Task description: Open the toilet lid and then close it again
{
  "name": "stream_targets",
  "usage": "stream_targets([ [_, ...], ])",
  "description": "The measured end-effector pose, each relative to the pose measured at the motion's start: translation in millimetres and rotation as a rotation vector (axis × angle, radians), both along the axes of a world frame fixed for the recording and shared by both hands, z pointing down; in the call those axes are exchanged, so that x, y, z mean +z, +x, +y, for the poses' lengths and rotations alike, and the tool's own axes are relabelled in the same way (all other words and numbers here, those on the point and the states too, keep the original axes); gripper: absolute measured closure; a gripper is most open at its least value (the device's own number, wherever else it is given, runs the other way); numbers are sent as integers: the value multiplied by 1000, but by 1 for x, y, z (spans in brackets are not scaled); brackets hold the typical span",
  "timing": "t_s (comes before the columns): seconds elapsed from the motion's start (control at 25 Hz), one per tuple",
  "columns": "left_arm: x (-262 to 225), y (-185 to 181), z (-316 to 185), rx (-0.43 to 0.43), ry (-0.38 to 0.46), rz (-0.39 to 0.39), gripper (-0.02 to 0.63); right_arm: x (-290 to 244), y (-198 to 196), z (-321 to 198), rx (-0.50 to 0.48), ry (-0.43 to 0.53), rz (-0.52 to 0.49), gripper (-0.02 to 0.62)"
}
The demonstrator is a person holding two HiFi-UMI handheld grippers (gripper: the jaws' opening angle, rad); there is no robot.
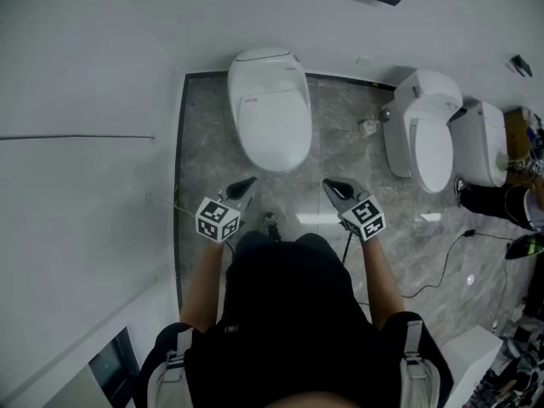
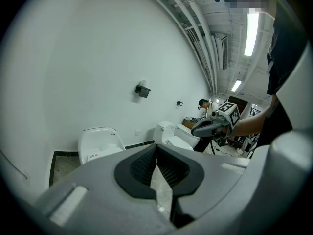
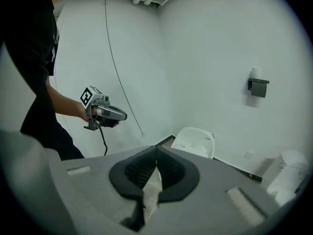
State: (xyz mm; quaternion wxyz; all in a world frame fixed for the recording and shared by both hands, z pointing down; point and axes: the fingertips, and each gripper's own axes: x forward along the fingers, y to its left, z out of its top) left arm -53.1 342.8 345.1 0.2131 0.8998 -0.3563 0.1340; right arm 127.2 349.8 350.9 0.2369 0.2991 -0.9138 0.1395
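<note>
The white toilet [image 1: 270, 109] sits at upper centre of the head view, its lid [image 1: 274, 130] down. Below it and clear of it, the left hand-held gripper [image 1: 247, 182] and right hand-held gripper [image 1: 328, 184] point toward it, jaws together, gripping nothing; a second toilet [image 1: 425, 134] stands at right
</note>
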Motion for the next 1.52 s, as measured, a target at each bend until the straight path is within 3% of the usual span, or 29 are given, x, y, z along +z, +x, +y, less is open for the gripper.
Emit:
stream_targets([
  [0.76,16,-11,-15,-43,-49,0,595,21,-7,-23,-61,-30,33,592],
  [1.52,43,47,-72,-170,-182,-28,595,67,58,-108,-179,-144,20,592],
])
